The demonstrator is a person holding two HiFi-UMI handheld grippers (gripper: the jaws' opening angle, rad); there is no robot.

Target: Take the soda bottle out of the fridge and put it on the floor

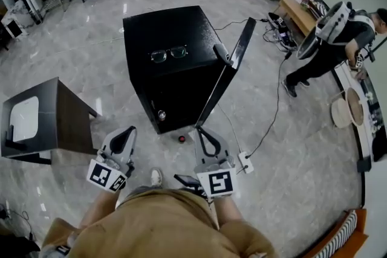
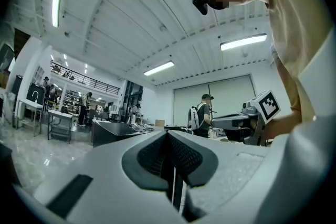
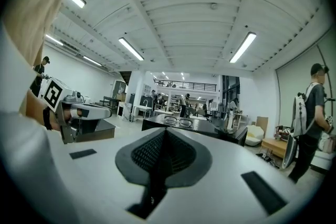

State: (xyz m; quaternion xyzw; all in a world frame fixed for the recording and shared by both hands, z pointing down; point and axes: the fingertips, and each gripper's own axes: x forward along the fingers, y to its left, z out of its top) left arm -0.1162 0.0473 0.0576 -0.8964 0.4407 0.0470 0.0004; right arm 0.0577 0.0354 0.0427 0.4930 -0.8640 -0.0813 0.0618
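A black mini fridge (image 1: 172,33) stands on the marble floor ahead of me, its door (image 1: 232,66) swung open to the right. I cannot make out a soda bottle; only a small silvery round thing (image 1: 161,113) shows low on the dark front. Both grippers are held close to my body, short of the fridge and pointing at it. The left gripper (image 1: 129,130) is shut and holds nothing, its pads (image 2: 157,152) meeting. The right gripper (image 1: 203,130), near the door's lower corner, is also shut and empty, as its own view (image 3: 164,136) shows.
A pair of glasses (image 1: 169,53) lies on the fridge top. A small red thing (image 1: 181,138) sits on the floor before the fridge. A white power strip (image 1: 245,161) with its cable lies at right. A dark side table (image 1: 57,115) stands left. A person (image 1: 329,42) bends at far right.
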